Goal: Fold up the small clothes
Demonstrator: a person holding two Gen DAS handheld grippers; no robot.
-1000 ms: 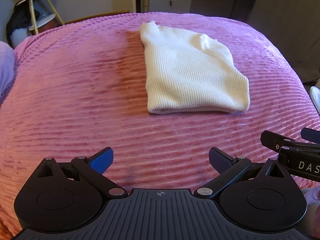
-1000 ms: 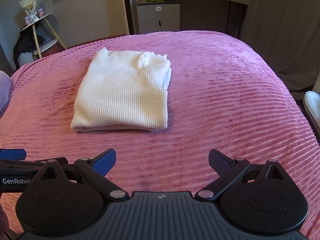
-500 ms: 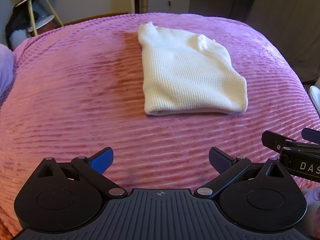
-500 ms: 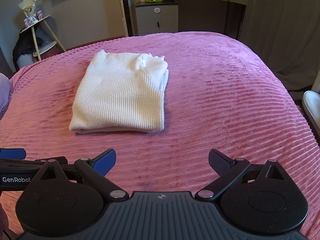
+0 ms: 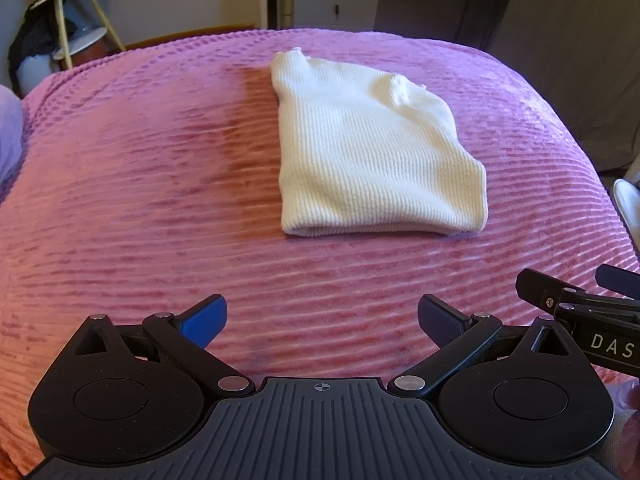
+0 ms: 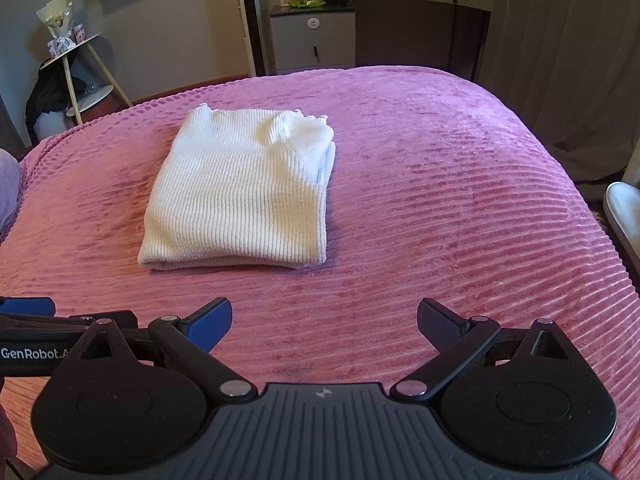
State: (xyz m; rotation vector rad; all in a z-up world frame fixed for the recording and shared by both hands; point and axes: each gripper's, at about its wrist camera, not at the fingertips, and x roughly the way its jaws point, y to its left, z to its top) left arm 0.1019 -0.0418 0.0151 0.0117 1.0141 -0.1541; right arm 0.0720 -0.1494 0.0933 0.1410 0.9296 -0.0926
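White knit top (image 6: 240, 192) lies folded on pink bedspread (image 6: 440, 208), my left gripper (image 5: 322, 320) and right gripper (image 6: 324, 320) wide, empty, well short; fold looks done, next probably retreat.

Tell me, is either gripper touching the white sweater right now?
No, the folded sweater lies alone on the bedspread, well ahead of both open grippers.

Left gripper (image 5: 322, 320): black plastic body, ribbed grey centre plate with small crosshair mark, round discs each side, silver pivot screws, one blue fingertip pad, one dark. Right gripper (image 6: 324, 320): same build. White lettering "GenRobot" and "DAS" on side arms.
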